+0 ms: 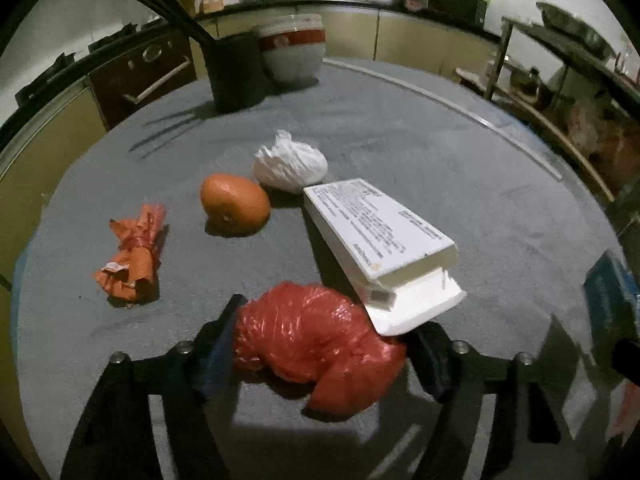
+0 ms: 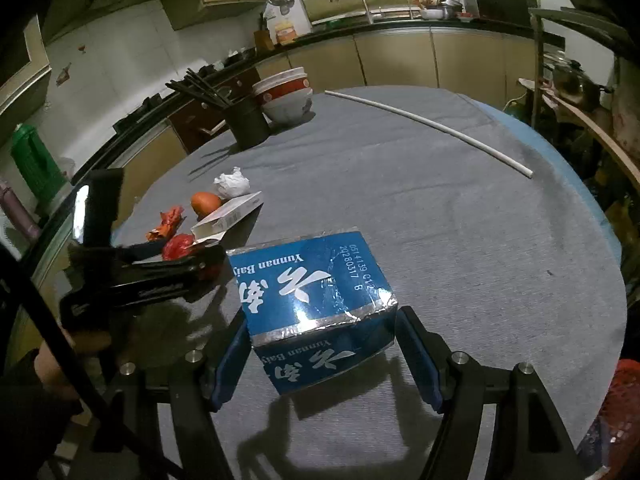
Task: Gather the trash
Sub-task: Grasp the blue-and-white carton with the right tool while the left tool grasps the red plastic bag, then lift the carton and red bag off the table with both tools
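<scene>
A crumpled red plastic bag (image 1: 316, 344) lies between the fingers of my left gripper (image 1: 326, 320), whose pads press on both of its sides just above the grey tablecloth. The right wrist view shows that left gripper (image 2: 180, 254) at the left with the red bag (image 2: 178, 246) in it. My right gripper (image 2: 322, 320) is shut on a blue printed box (image 2: 316, 300), tilted and lifted off the table, with its shadow below. An orange crumpled wrapper (image 1: 134, 256), an orange fruit (image 1: 235, 205), a white crumpled wad (image 1: 290, 166) and a white carton (image 1: 380, 236) lie beyond the red bag.
A black holder with chopsticks (image 1: 236, 72) and stacked bowls (image 1: 294, 48) stand at the round table's far side. A thin white rod (image 2: 432, 120) lies across the far right. Something red and net-like (image 2: 624, 412) shows at the right edge. Kitchen counters ring the table.
</scene>
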Demonstrator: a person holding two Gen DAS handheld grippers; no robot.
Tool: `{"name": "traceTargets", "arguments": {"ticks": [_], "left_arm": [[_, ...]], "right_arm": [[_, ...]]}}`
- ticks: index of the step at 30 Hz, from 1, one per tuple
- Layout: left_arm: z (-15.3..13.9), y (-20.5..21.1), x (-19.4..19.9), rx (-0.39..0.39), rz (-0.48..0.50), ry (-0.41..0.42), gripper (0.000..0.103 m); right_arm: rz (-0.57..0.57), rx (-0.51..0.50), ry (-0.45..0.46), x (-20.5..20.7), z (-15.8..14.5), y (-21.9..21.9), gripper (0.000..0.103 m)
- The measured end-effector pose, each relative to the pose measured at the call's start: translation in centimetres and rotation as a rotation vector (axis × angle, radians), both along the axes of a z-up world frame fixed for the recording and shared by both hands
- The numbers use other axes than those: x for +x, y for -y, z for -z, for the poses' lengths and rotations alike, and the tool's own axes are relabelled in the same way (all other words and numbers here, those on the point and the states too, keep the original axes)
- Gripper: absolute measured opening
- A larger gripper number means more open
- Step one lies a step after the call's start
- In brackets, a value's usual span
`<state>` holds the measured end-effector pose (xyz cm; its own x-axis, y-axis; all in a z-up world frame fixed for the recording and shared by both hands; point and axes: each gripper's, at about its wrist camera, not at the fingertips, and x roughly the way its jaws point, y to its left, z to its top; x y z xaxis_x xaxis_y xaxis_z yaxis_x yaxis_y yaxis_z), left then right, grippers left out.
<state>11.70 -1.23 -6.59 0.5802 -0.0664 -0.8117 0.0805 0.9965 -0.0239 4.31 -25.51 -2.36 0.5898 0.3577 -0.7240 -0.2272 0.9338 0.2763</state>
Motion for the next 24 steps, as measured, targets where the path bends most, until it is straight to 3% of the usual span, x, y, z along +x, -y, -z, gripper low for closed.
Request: {"name": "traceTargets", "arguments": {"ticks": [5,13,24], "left_arm": [[-1.1,0.0,-3.7,0.023,0.027,0.046,0.072],[-1.7,-0.7,-9.7,-0.009,-0.009,0.047,0.072],[-2.4,-1.2,-12.6,0.006,-0.050,0.062,0.072]], "right_arm": [[-0.002,0.003,0.007,-0.5,-0.4,-0.3,0.073],[-0.012,-0.001,0.021,-3.5,-1.0,-2.0,0.073],[0.020,-0.039,0.028,-6.5,-1.2,-1.8,0.073]]}}
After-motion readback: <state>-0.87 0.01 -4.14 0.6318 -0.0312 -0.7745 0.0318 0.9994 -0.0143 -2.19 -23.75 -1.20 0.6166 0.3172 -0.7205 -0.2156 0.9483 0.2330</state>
